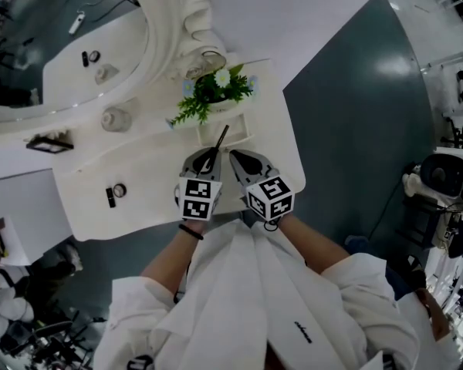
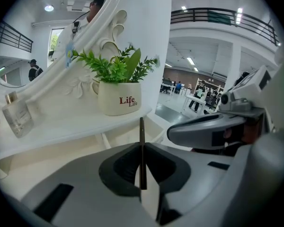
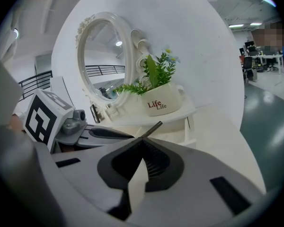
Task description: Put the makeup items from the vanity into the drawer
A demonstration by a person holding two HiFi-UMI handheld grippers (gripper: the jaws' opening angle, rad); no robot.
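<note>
Counted one oval mirror [image 1: 62, 45] at far left, ringed by a carved white frame with scrolls. Found below it one glossy white vanity top [image 1: 150, 206] carrying one rounded pale jar [image 1: 116, 119]. Nearer the front edge lay one short black tube [image 1: 110, 197] just beside one small round case [image 1: 119, 190], both well apart from the grippers. Picked out, in the left gripper view, one clear square bottle [image 2: 18, 117] with a gold-toned cap, standing left of the plant.

Saw two smooth grey-shelled grippers side by side over the vanity's front edge. Found the left gripper [image 1: 211, 157] pinching one thin, dark, straight makeup pencil [image 1: 221, 139] between its pads, the stick in line with the jaws and poking out past their tips. Traced its far end, in the head view, to one small white box-shaped drawer [image 1: 243, 135] standing open under a raised shelf.

Noted on that shelf one potted plant [image 1: 216, 91]: a round-sided, matte cream pot printed "Life", with feathery green leaves and a few pale flowers.

Found the right gripper [image 1: 233, 155] just beside the left one, its ribbed dark pads pressed together at the tips with nothing between them, clear of the pencil.
</note>
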